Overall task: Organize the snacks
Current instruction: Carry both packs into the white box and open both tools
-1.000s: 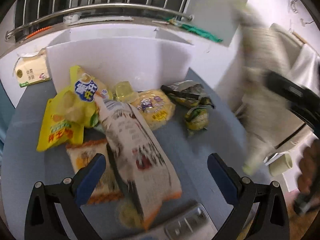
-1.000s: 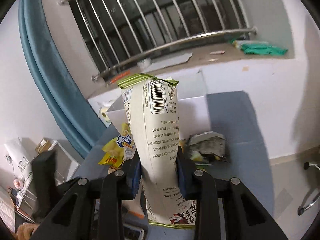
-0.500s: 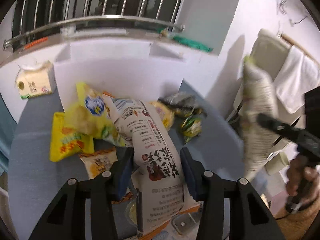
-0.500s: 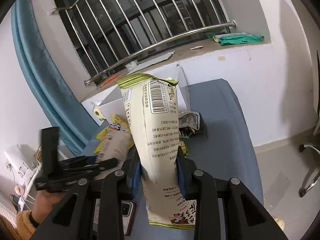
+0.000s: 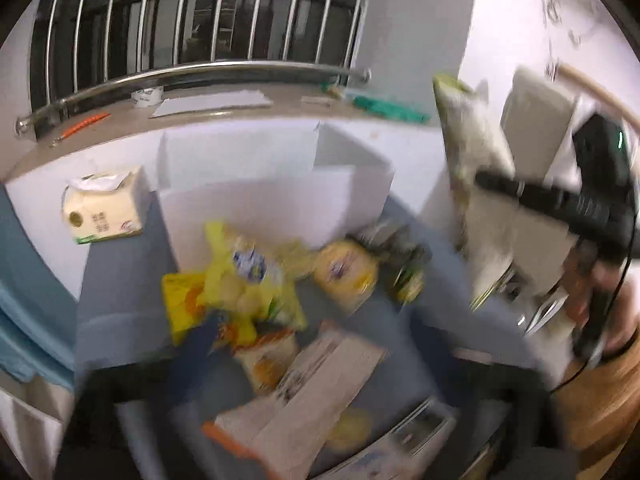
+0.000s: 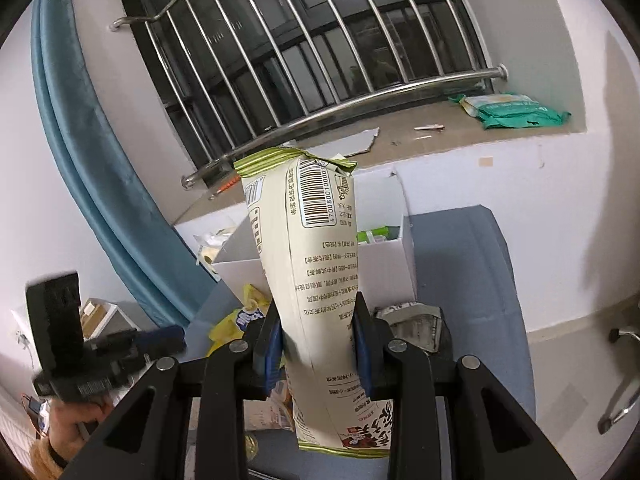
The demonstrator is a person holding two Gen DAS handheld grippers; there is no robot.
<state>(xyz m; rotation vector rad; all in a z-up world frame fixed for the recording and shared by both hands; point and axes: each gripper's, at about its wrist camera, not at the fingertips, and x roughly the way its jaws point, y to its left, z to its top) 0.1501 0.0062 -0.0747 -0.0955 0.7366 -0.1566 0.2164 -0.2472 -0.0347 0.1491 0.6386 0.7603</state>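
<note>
My right gripper is shut on a tall cream snack bag with green trim and holds it upright above the table; this bag also shows at the right of the left wrist view. The left wrist view is blurred. A cream bag with an orange edge lies low in it, and the left gripper's fingers are smeared beyond reading. The left gripper also shows in the right wrist view, at lower left. Yellow snack bags and other packets lie in front of a white box.
The snacks lie on a blue-grey table under a barred window. A tissue pack stands left of the white box. A crumpled silver packet lies near the box. A green package rests on the sill. A phone-like device lies at the table's front.
The left gripper, shut on the cream orange-edged bag half a second ago, has swung up and back fast. That bag now lies tilted lower in view. The right gripper holds its bag steady.
</note>
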